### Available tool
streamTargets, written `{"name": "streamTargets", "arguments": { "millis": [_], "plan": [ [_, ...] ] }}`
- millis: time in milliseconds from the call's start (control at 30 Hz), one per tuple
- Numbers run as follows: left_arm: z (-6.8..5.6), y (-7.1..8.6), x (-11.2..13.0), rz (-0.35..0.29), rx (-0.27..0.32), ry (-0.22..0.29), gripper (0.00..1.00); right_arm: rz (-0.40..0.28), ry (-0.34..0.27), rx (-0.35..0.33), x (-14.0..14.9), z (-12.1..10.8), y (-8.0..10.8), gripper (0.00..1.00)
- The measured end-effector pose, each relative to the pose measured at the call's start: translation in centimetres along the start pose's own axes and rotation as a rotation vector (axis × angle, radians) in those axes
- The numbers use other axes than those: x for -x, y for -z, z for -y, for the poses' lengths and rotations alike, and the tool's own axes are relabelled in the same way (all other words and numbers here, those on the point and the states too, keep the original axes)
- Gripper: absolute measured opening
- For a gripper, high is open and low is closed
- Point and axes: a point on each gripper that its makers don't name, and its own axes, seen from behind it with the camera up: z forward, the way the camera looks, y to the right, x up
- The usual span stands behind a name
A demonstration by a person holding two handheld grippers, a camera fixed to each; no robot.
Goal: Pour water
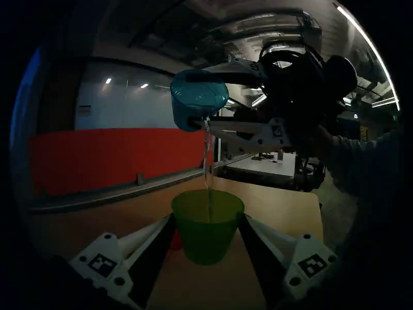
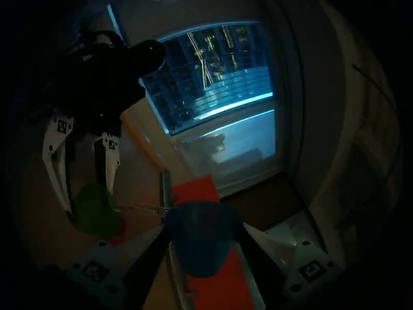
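Jaws of the left gripper [image 1: 207, 219] clamp a green plastic cup [image 1: 207, 232] from both sides and hold it upright over the pale wooden bench [image 1: 279, 206]. The dim light hides whether its base touches the board. A small red object [image 1: 176, 240] sits just beside the cup's foot, too dark to identify.

Above it, the jaws of the right gripper [image 1: 202, 98] pinch a blue plastic cup [image 1: 197, 101], tipped on its side with its mouth facing the left gripper view. A thin stream of water [image 1: 208, 165] falls from its lip straight into the green cup. A grey sleeve [image 1: 361, 160] shows behind the right gripper. A red wall panel [image 1: 113, 155] runs behind the bench.

In the right gripper view, the blue plastic cup [image 2: 204, 243] sits between the right gripper's [image 2: 204, 230] fingers. The water [image 2: 144, 209] runs from it toward the green cup [image 2: 95, 212], which sits in the left gripper [image 2: 90, 204]. A large window [image 2: 227, 103] glows blue beyond.
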Motion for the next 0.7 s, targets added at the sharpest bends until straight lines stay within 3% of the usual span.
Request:
{"name": "streamTargets", "arguments": {
  "millis": [700],
  "plan": [
    [-0.2,-0.3,0.0,0.003,0.002,-0.002,0.85,0.002,0.126,0.022,-0.6,-1.3,-0.3,0.90]
  ]
}}
